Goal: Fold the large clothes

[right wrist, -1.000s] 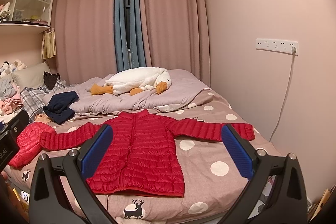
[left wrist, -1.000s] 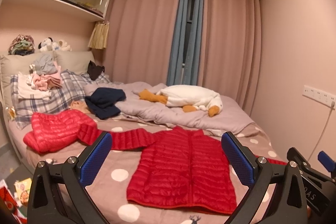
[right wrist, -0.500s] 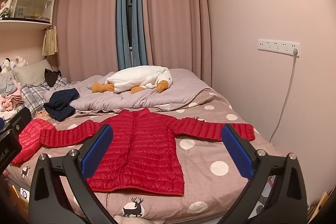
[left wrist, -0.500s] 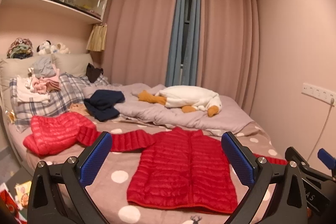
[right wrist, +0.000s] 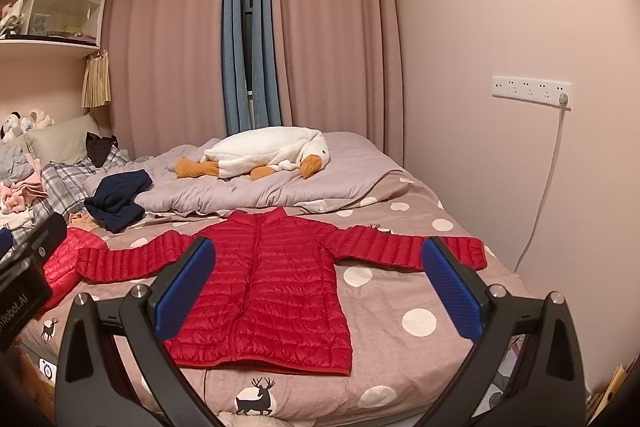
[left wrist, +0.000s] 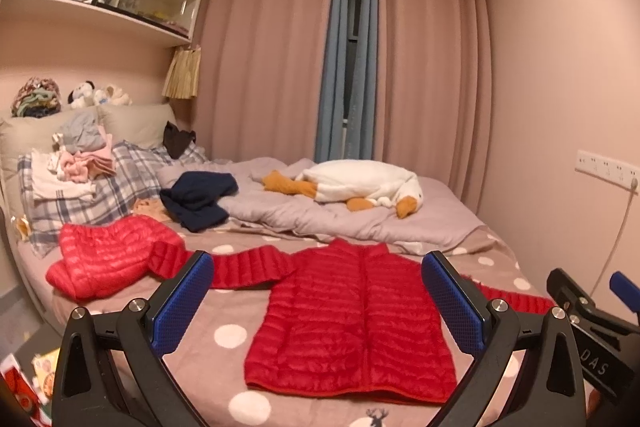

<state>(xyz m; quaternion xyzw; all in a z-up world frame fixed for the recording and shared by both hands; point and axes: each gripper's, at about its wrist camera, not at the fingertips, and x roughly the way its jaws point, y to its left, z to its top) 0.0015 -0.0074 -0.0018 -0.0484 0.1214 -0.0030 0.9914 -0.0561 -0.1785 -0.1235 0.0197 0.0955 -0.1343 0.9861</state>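
Note:
A red quilted down jacket (left wrist: 352, 319) lies flat, front up, on the spotted bedspread, sleeves spread to both sides; it also shows in the right wrist view (right wrist: 276, 287). My left gripper (left wrist: 318, 297) is open and empty, held above the near edge of the bed, short of the jacket's hem. My right gripper (right wrist: 318, 291) is open and empty too, above the near edge, with the right sleeve (right wrist: 404, 247) beyond its right finger. A second red jacket (left wrist: 104, 259) lies crumpled at the left.
A goose plush (left wrist: 360, 183) lies on a lilac duvet (left wrist: 304, 215) at the far side. A navy garment (left wrist: 200, 199) and a pile of clothes (left wrist: 76, 163) on plaid pillows are far left. A wall with a socket strip (right wrist: 530, 91) is at right.
Both views have shifted slightly, the cameras tilting up and drawing back a little. The jacket has not moved and both grippers stay open.

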